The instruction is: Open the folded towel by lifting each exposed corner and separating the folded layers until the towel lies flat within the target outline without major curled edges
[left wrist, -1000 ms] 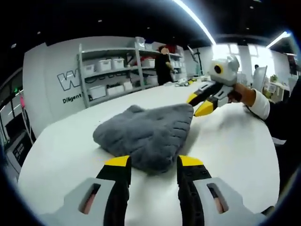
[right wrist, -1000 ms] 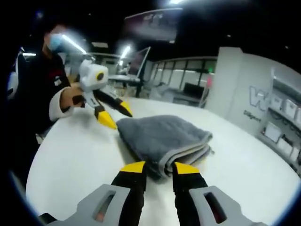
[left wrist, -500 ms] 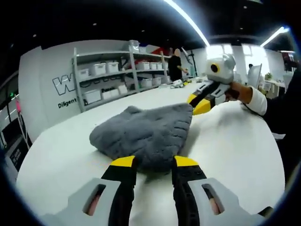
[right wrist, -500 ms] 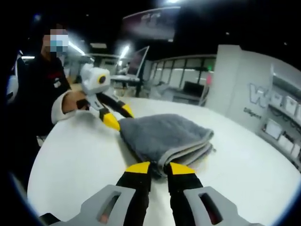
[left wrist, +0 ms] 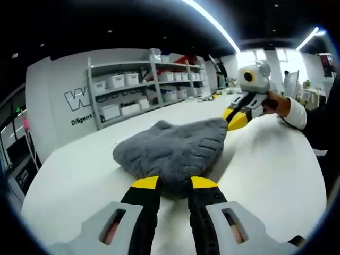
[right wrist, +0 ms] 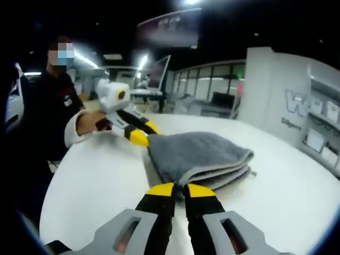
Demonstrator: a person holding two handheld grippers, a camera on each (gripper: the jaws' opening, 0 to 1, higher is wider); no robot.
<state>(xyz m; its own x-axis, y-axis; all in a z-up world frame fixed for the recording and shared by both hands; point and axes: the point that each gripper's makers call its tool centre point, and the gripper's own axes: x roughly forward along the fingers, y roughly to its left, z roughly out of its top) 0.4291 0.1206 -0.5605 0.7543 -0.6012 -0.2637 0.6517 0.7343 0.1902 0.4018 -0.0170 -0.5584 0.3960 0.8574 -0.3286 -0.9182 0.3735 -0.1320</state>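
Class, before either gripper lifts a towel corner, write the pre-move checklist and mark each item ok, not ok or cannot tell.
1. Towel still folded, layers stacked at its near edge: ok.
2. Right gripper jaws nearly closed at the layered edge: ok; whether fabric is pinched: cannot tell.
3. Left gripper at the opposite corner; fabric gripped: cannot tell.
4. Table bare around the towel: ok.
5. Target outline visible on the table: cannot tell.
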